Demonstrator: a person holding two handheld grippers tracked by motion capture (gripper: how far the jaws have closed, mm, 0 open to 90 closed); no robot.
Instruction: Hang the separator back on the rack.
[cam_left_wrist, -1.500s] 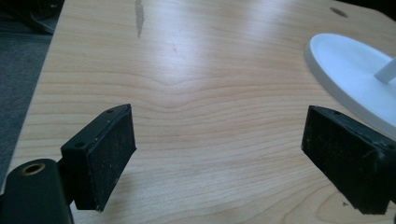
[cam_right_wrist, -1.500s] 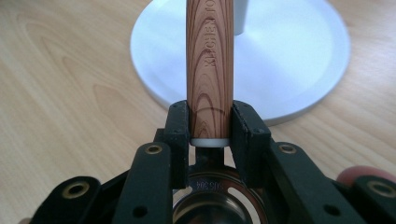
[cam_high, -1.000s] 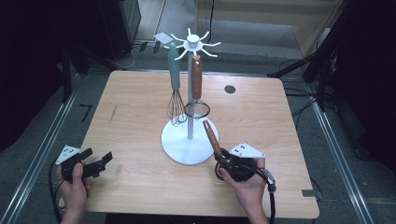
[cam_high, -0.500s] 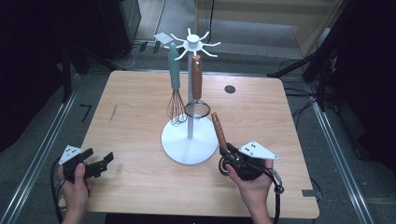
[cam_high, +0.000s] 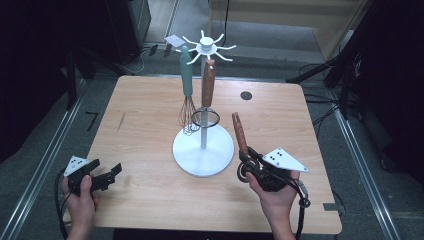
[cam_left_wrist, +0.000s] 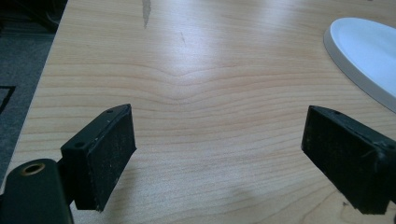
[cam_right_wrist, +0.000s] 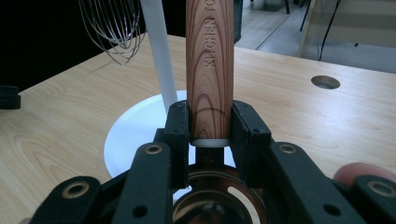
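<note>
Handle (cam_right_wrist: 209, 70) lettering "KITCHEN TO" (cut off)

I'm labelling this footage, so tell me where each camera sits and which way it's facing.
High view: above the table's near side, looking forward and down; both hands and forearms show.
Left gripper view: rides the left gripper, facing the wood between open jaws.
Right gripper view: rides the right gripper, looking up the clamped wooden handle.
All three share the white stand base.
</note>
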